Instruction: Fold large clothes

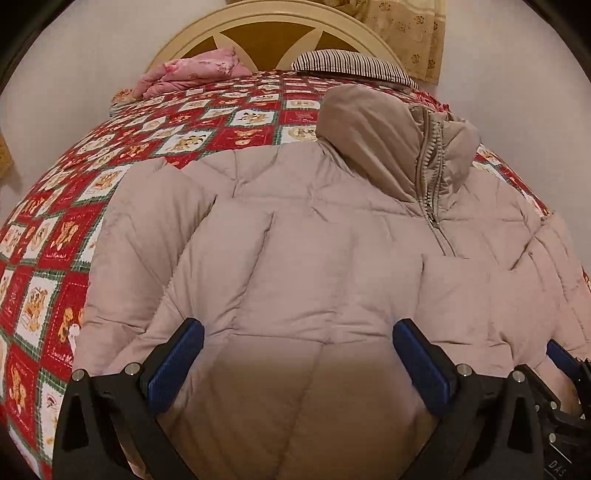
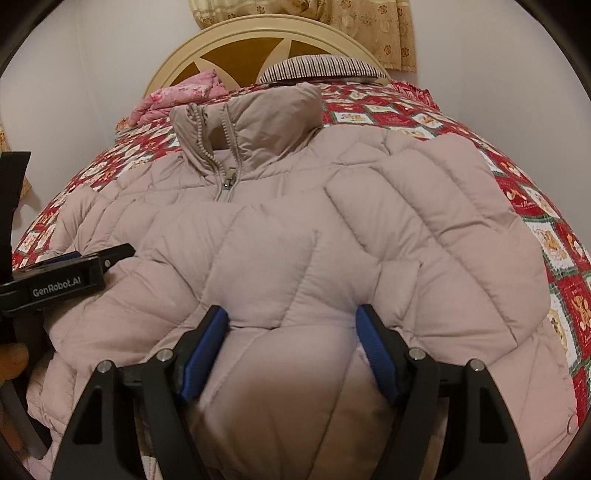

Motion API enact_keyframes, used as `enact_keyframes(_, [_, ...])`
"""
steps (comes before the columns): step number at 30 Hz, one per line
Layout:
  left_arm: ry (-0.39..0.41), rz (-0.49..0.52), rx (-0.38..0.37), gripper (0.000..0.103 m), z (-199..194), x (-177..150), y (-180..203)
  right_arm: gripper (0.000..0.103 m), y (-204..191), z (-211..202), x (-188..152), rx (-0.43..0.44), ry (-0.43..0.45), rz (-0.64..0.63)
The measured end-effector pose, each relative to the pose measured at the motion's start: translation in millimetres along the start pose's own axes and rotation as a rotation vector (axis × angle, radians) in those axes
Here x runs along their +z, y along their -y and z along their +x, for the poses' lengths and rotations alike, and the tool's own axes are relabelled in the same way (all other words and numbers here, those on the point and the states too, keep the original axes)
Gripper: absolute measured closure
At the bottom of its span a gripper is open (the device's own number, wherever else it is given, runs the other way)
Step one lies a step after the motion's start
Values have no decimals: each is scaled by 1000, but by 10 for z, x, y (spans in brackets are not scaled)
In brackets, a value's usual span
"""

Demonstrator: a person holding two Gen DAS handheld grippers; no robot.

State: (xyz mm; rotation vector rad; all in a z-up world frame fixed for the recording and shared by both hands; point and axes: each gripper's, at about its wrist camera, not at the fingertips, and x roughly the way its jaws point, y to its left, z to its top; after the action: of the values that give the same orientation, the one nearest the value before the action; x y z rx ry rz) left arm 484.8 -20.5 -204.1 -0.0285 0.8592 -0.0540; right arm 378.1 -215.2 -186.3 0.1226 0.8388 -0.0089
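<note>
A dusty-pink quilted puffer jacket lies front up on the bed, zipped, with its collar toward the headboard. My left gripper hovers low over the jacket's lower body, its blue pads wide apart and not pressing the fabric. My right gripper has a thick puffy fold of the jacket between its blue pads, which squeeze it from both sides. In the right wrist view the left gripper shows at the left edge, lying over the jacket.
A red patchwork quilt covers the bed. At the head end are a folded pink blanket, a striped pillow and a cream headboard. Patterned curtains hang behind. Part of a hand is at the left edge.
</note>
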Motion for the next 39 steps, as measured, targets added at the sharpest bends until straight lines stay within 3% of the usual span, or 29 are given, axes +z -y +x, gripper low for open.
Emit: enact_keyframes(39, [-1, 14, 44, 1, 6, -53, 36, 25, -119, 60, 6, -79, -20, -59])
